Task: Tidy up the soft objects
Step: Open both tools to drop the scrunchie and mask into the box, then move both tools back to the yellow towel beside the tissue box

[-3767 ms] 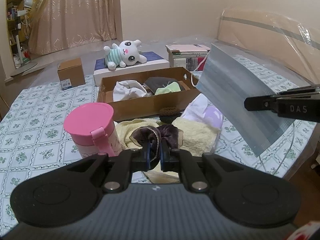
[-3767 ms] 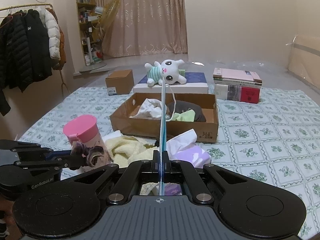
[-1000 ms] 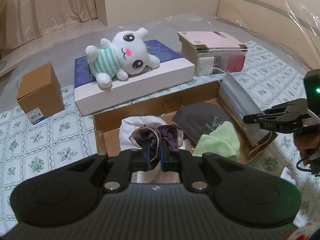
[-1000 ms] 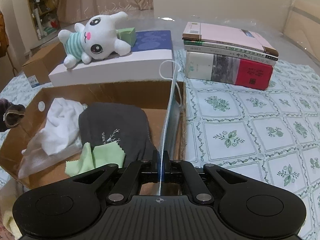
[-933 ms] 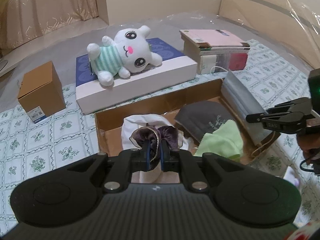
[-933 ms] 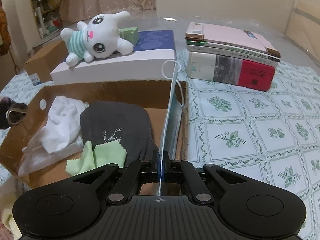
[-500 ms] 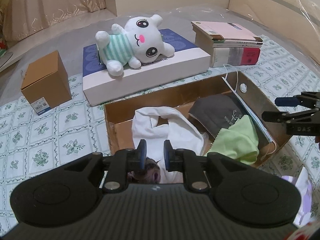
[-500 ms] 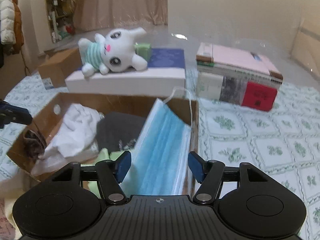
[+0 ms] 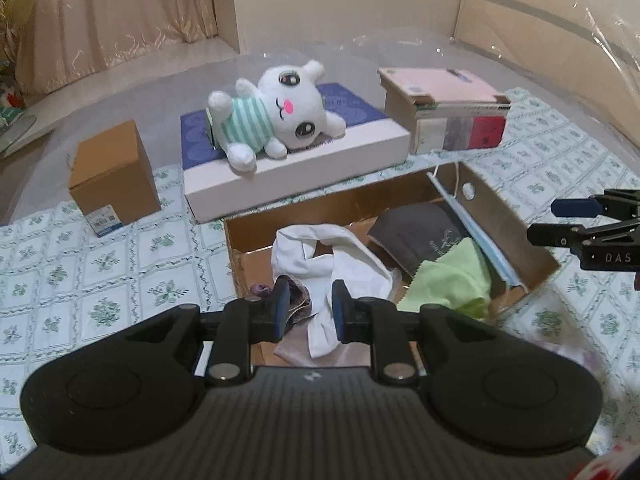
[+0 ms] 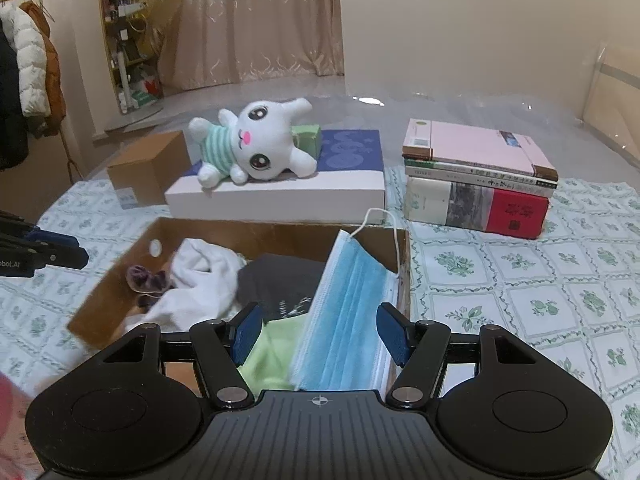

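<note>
An open cardboard box [image 9: 320, 204] [image 10: 260, 222] holds a white cloth [image 9: 332, 256], a dark grey cap [image 9: 420, 232] and a green cloth [image 9: 448, 280]. The purple scrunchie [image 9: 296, 300] [image 10: 146, 280] lies in the box's left end, partly behind my left gripper's finger. The left gripper [image 9: 306, 312] [image 10: 80, 250] hovers just above it, its jaws opening, pads off it. A blue face mask [image 10: 352, 308] [image 9: 480, 236] leans against the box's right wall. My right gripper [image 10: 320, 334] [image 9: 544, 222] stands open above the mask, not touching it.
Behind the box a white plush rabbit [image 9: 276, 120] lies on a flat white-and-blue box [image 9: 304, 160]. A stack of books [image 10: 476, 184] sits at the back right, a small brown carton [image 9: 112, 176] at the back left. Floral bedding [image 10: 520, 304] spreads around.
The left gripper let go of the scrunchie, which dropped into the box. The right gripper opened and released the mask, now leaning on the box wall. Both grippers rose and drew back.
</note>
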Tool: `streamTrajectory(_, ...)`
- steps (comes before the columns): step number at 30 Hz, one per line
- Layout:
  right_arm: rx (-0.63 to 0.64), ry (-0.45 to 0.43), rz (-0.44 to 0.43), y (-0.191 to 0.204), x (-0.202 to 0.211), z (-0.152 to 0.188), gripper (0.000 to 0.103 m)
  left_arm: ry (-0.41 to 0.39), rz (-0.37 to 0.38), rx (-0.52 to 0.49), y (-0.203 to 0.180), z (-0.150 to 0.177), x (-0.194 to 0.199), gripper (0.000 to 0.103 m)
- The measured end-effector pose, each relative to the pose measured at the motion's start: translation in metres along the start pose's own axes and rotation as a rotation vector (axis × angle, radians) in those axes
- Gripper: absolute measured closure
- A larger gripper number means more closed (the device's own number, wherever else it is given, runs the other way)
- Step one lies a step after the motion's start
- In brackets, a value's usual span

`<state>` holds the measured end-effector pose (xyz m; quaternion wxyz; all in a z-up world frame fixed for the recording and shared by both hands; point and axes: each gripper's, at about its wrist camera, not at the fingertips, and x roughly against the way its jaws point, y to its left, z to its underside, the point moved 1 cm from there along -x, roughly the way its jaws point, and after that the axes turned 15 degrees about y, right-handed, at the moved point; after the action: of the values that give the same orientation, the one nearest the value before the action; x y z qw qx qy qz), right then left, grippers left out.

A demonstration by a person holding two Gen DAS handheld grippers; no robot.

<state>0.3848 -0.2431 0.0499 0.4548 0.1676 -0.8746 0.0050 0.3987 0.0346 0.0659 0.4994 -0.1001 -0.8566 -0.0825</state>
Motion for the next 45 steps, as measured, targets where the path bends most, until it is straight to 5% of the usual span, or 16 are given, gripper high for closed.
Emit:
streamTrajectory(13, -0.034, -0.085, -0.08, 0.041, 0.105, 0.052, 0.039, -0.109, 0.004, 0.056, -0.029, 0.069, 0.111, 0.063)
streamTrajectory(27, -0.173, -0.114, -0.154, 0.061, 0.167, 0.153, 0.032, -0.183, 0.008, 0.148, -0.081, 0.179, 0.158, 0.019)
streamTrajectory(36, -0.179, -0.061, -0.125, 0.068, 0.174, 0.208, 0.03, -0.152, -0.007, 0.253, -0.099, 0.243, 0.149, 0.019)
streamTrajectory(45, -0.198, -0.028, -0.117, 0.066, 0.173, 0.231, 0.03, -0.117, 0.004, 0.232, -0.109, 0.274, 0.139, 0.019)
